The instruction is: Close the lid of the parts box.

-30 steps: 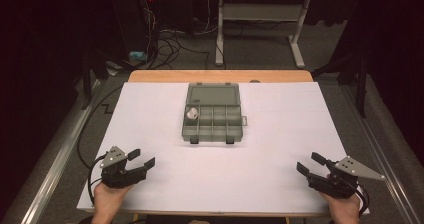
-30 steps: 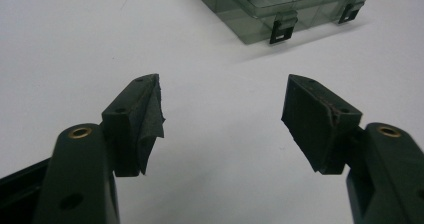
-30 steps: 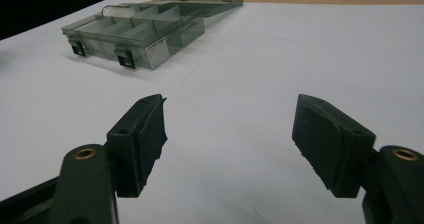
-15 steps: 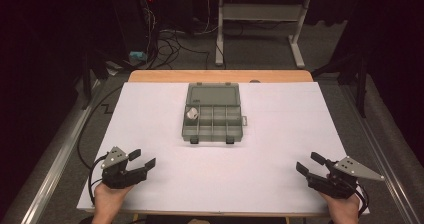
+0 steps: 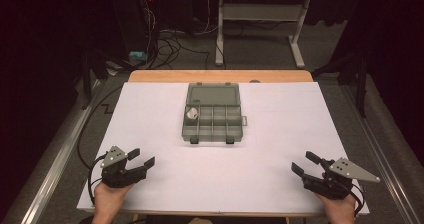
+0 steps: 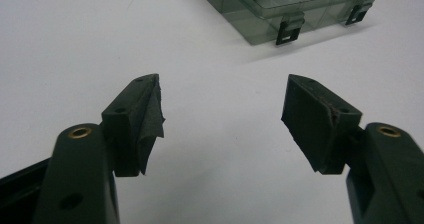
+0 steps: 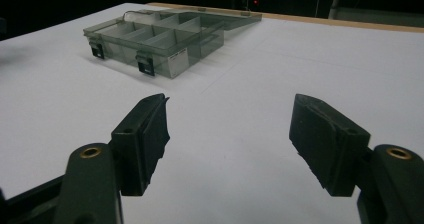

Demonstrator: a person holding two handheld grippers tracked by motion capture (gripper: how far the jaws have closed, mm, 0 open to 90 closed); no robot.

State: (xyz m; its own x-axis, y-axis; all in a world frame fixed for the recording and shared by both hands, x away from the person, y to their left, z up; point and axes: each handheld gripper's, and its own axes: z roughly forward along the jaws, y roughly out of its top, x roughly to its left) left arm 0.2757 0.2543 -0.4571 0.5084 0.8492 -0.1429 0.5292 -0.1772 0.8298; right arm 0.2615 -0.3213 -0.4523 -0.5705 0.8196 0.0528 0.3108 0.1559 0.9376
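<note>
A clear grey compartment box (image 5: 212,113) lies open in the middle of the white table sheet (image 5: 280,144), its lid folded flat away from me. A small pale object (image 5: 192,114) sits in its far-left compartment. My left gripper (image 5: 141,158) rests near the front left corner, open with nothing between its jaws. My right gripper (image 5: 305,163) rests near the front right corner, also open and empty. The box (image 6: 280,9) lies ahead of the left gripper (image 6: 222,111) in the left gripper view. In the right gripper view the box (image 7: 160,36) lies ahead and to the left of the right gripper (image 7: 230,134).
A wooden table edge (image 5: 220,76) shows beyond the sheet. Behind it are a desk frame (image 5: 260,24) and cables (image 5: 170,41) on the floor. Metal rails (image 5: 60,154) run along both sides of the table.
</note>
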